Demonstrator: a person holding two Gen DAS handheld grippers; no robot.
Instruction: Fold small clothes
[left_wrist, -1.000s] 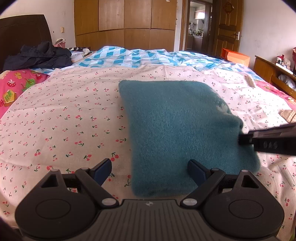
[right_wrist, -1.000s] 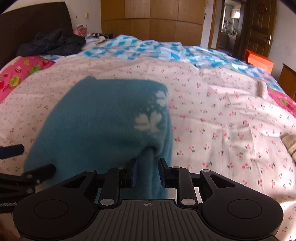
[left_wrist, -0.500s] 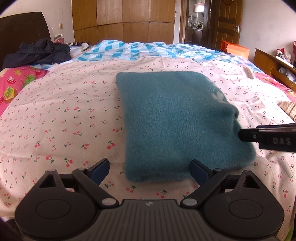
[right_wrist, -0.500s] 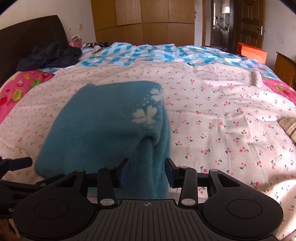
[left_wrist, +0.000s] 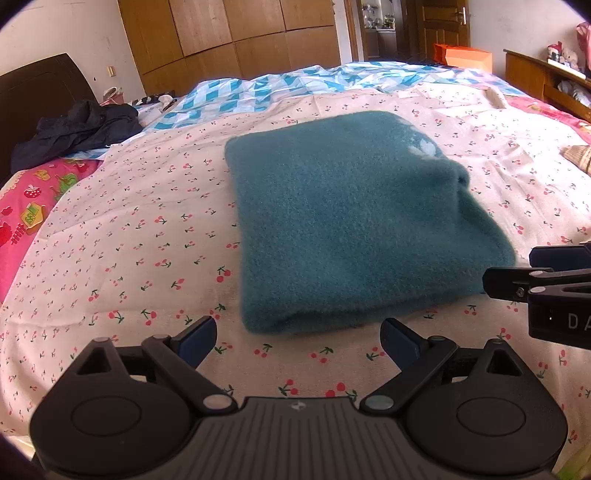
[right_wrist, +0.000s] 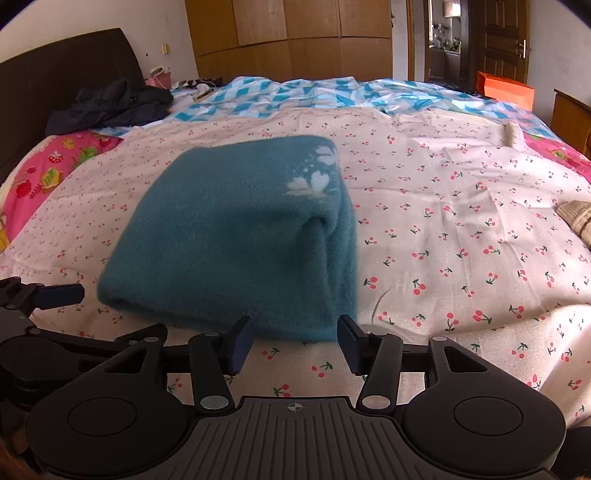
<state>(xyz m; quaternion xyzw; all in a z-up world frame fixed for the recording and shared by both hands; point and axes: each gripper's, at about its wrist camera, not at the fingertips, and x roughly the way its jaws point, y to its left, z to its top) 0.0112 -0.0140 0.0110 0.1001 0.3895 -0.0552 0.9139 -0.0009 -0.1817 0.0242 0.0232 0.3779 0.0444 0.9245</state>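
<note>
Since a second ago our right gripper (right_wrist: 293, 341) has let go of the teal fleece garment (right_wrist: 229, 243) and drawn back, its fingers (right_wrist: 239, 345) now spread apart on nothing; our left gripper (left_wrist: 297, 341) has also backed off, its fingers wide apart and empty as they were then. Just ahead of both pairs of fingers the garment lies folded into a thick rectangle on the cherry-print sheet (left_wrist: 122, 258) of the bed, its near edge apart from the tips. We judge it light, soft and floppy, grippy rather than slick, and bulky enough that one layer could slide out of a shallow pinch; the near corners or the thick right-hand edge seem the best places to take hold, biting through all layers. The right wrist view shows the white flower pattern (right_wrist: 310, 184) and the open fold along the right side, where the layers part; the left wrist view shows the smooth rounded left edge and the right gripper beside the near right corner. Farther beyond lie a dark jacket (left_wrist: 77, 129) and blue patterned bedding (right_wrist: 314, 92).
</note>
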